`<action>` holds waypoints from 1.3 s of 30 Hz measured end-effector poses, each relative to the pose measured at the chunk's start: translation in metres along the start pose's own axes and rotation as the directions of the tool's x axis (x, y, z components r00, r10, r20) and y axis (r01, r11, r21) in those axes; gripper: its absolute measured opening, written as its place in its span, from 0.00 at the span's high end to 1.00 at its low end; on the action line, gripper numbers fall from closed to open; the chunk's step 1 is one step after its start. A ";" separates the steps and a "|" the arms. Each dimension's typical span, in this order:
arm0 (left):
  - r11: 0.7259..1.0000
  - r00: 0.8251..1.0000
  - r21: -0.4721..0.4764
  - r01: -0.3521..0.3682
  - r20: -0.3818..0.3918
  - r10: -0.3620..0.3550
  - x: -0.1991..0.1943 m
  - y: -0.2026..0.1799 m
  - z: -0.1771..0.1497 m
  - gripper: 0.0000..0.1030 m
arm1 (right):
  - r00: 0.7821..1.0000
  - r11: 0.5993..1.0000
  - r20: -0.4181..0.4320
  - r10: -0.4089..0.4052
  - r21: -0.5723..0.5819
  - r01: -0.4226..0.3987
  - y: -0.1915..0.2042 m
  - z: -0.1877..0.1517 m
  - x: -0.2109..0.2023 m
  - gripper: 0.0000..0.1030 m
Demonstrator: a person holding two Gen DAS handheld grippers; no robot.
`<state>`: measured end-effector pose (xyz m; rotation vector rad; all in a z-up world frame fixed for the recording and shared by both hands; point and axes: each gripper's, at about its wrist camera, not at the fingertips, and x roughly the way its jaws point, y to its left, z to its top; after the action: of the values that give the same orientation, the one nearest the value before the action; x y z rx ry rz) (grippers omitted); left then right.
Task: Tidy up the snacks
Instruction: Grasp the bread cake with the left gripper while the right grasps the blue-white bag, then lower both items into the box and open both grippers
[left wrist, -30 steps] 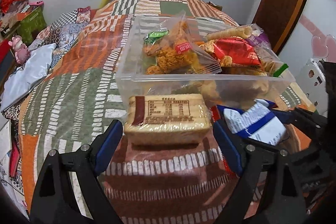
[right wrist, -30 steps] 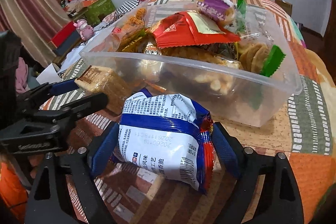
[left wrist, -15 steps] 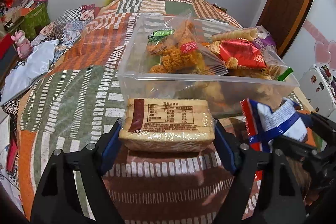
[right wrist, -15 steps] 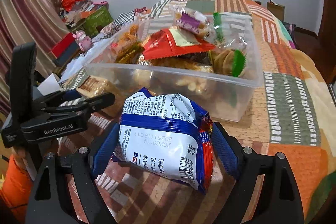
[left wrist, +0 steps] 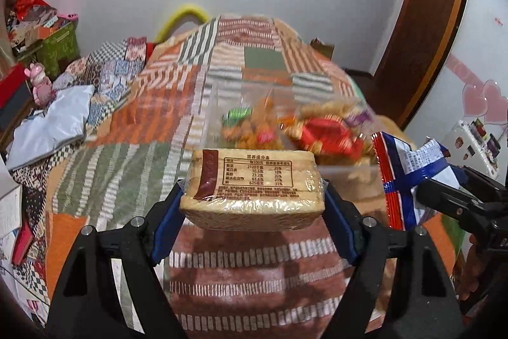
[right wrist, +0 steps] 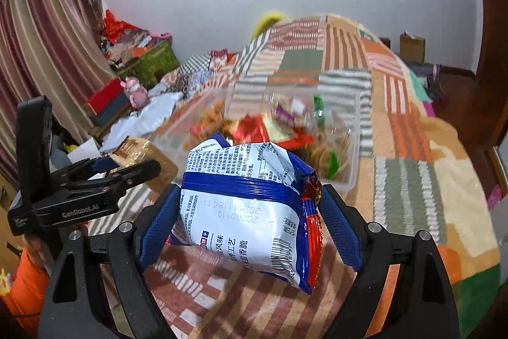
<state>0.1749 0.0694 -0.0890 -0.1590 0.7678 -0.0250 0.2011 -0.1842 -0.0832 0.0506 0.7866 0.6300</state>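
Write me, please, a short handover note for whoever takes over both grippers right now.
Left gripper: its jaws have just closed on the wafer pack, held clear of the bedspread.
Right gripper: shut on the blue bag, also lifted.
Bin: on the bedspread just ahead, already holding many snacks.
Done: both packs picked up.
Left: carry each over the bin, release inside, then check for strays.

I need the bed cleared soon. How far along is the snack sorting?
Done: the clear bin already holds several packets. In hand: the left claw grips a wrapped biscuit pack, the right claw a blue-and-white snack bag, both lifted off the quilt. Left: dropping both into the bin.
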 end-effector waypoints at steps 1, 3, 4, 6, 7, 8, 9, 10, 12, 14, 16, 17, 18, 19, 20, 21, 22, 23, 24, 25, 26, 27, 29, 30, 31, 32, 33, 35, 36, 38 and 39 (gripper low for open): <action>1.000 1.000 0.000 0.001 0.008 -0.001 -0.002 -0.001 0.004 0.23 | 1.000 1.000 0.011 -0.003 -0.002 0.003 0.000 0.003 -0.001 0.17; 1.000 1.000 0.002 0.004 0.020 -0.004 -0.002 -0.003 0.011 0.23 | 1.000 1.000 0.029 -0.010 -0.006 0.010 0.000 0.010 -0.003 0.17; 1.000 1.000 0.002 0.006 0.025 -0.006 -0.001 -0.004 0.016 0.23 | 0.999 1.000 0.038 -0.014 -0.008 0.014 0.000 0.013 -0.003 0.17; 1.000 1.000 0.006 0.008 0.029 -0.008 0.002 -0.007 0.022 0.23 | 0.998 1.000 0.057 -0.022 -0.012 0.022 -0.001 0.020 -0.003 0.17; 1.000 1.000 0.007 0.009 0.029 -0.009 0.004 -0.008 0.024 0.23 | 0.998 1.000 0.065 -0.025 -0.013 0.025 -0.002 0.023 -0.003 0.17; 1.000 1.000 0.010 0.010 0.029 -0.010 0.007 -0.009 0.027 0.23 | 0.997 1.000 0.073 -0.027 -0.014 0.028 -0.003 0.028 -0.001 0.17; 1.000 0.999 0.012 0.012 0.030 -0.012 0.009 -0.010 0.029 0.23 | 0.996 0.999 0.079 -0.029 -0.012 0.030 -0.005 0.032 0.000 0.17; 1.000 0.999 0.014 0.012 0.030 -0.012 0.012 -0.012 0.032 0.23 | 0.996 0.999 0.081 -0.029 -0.013 0.030 -0.005 0.034 0.001 0.17; 1.000 1.000 0.016 0.011 0.028 -0.012 0.017 -0.013 0.035 0.23 | 0.996 0.999 0.086 -0.027 -0.018 0.029 -0.005 0.041 0.004 0.17; 1.000 1.000 0.014 0.014 0.021 -0.014 0.025 -0.012 0.040 0.23 | 0.995 0.999 0.091 -0.028 -0.034 0.031 -0.002 0.049 0.009 0.17; 1.000 1.000 0.015 0.015 0.015 -0.015 0.032 -0.011 0.043 0.23 | 0.995 0.998 0.091 -0.030 -0.047 0.035 0.001 0.056 0.016 0.17; 1.000 1.000 0.016 0.014 0.013 -0.014 0.035 -0.011 0.045 0.23 | 0.996 0.998 0.089 -0.030 -0.052 0.035 0.002 0.059 0.019 0.17; 1.000 1.000 0.017 0.013 0.012 -0.013 0.037 -0.011 0.046 0.23 | 0.996 0.998 0.086 -0.030 -0.056 0.035 0.003 0.062 0.023 0.17; 1.000 1.000 0.012 0.014 0.014 -0.014 0.040 -0.009 0.048 0.23 | 0.996 0.998 0.084 -0.031 -0.059 0.036 0.004 0.066 0.028 0.17; 1.000 1.000 0.007 0.017 0.014 -0.017 0.043 -0.007 0.049 0.23 | 0.996 0.997 0.083 -0.033 -0.063 0.038 0.006 0.068 0.031 0.17; 1.000 1.000 0.002 0.020 0.013 -0.020 0.044 -0.006 0.050 0.23 | 0.996 0.997 0.081 -0.039 -0.068 0.044 0.007 0.073 0.037 0.17; 1.000 1.000 -0.002 0.022 0.012 -0.022 0.046 -0.004 0.051 0.23 | 0.996 0.996 0.080 -0.043 -0.070 0.048 0.007 0.075 0.041 0.17; 1.000 1.000 -0.006 0.021 0.010 -0.021 0.048 -0.001 0.052 0.23 | 0.996 0.996 0.076 -0.045 -0.071 0.050 0.007 0.077 0.045 0.17; 1.000 1.000 -0.010 0.018 0.008 -0.018 0.050 0.001 0.051 0.23 | 0.997 0.996 0.068 -0.045 -0.070 0.050 0.007 0.080 0.051 0.17; 1.000 1.000 -0.014 0.017 0.007 -0.017 0.052 0.004 0.052 0.23 | 0.997 0.996 0.061 -0.044 -0.068 0.048 0.007 0.081 0.056 0.17; 1.000 1.000 -0.019 0.017 0.006 -0.017 0.053 0.006 0.053 0.23 | 0.998 0.997 0.052 -0.043 -0.069 0.047 0.007 0.082 0.060 0.17; 1.000 1.000 -0.022 0.017 0.007 -0.017 0.055 0.008 0.054 0.23 | 0.998 0.996 0.041 -0.044 -0.070 0.046 0.008 0.083 0.066 0.17; 1.000 1.000 -0.026 0.017 0.013 -0.016 0.056 0.012 0.057 0.23 | 0.999 0.997 0.024 -0.044 -0.070 0.046 0.008 0.083 0.074 0.17; 1.000 1.000 -0.026 0.014 0.014 -0.014 0.057 0.013 0.058 0.23 | 0.999 0.997 0.014 -0.041 -0.070 0.042 0.008 0.083 0.079 0.17; 0.999 1.000 -0.029 0.014 0.015 -0.013 0.058 0.014 0.059 0.23 | 0.999 0.997 0.004 -0.038 -0.073 0.038 0.009 0.083 0.082 0.17; 1.000 1.000 -0.025 0.013 0.012 -0.013 0.060 0.014 0.061 0.23 | 0.999 0.996 -0.006 -0.036 -0.079 0.035 0.010 0.082 0.085 0.16; 1.000 1.000 -0.024 0.012 0.015 -0.012 0.061 0.014 0.061 0.23 | 0.999 0.996 -0.011 -0.035 -0.083 0.034 0.011 0.081 0.086 0.16; 1.000 1.000 -0.020 0.011 0.014 -0.011 0.063 0.014 0.061 0.23 | 0.999 0.997 -0.013 -0.029 -0.077 0.028 0.009 0.081 0.085 0.16; 1.000 1.000 -0.021 0.012 0.016 -0.011 0.063 0.014 0.062 0.23 | 0.999 0.997 -0.017 -0.030 -0.077 0.028 0.008 0.081 0.084 0.16; 1.000 1.000 -0.027 0.010 0.023 -0.010 0.062 0.014 0.062 0.23 | 1.000 0.997 -0.017 -0.025 -0.070 0.023 0.005 0.081 0.082 0.15; 0.999 1.000 -0.030 0.015 0.021 -0.015 0.062 0.014 0.062 0.23 | 1.000 0.998 -0.016 -0.022 -0.067 0.021 0.003 0.082 0.080 0.15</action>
<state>0.2626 0.0861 -0.0899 -0.1937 0.7470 -0.0258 0.2973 -0.1233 -0.0755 -0.0245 0.7805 0.6365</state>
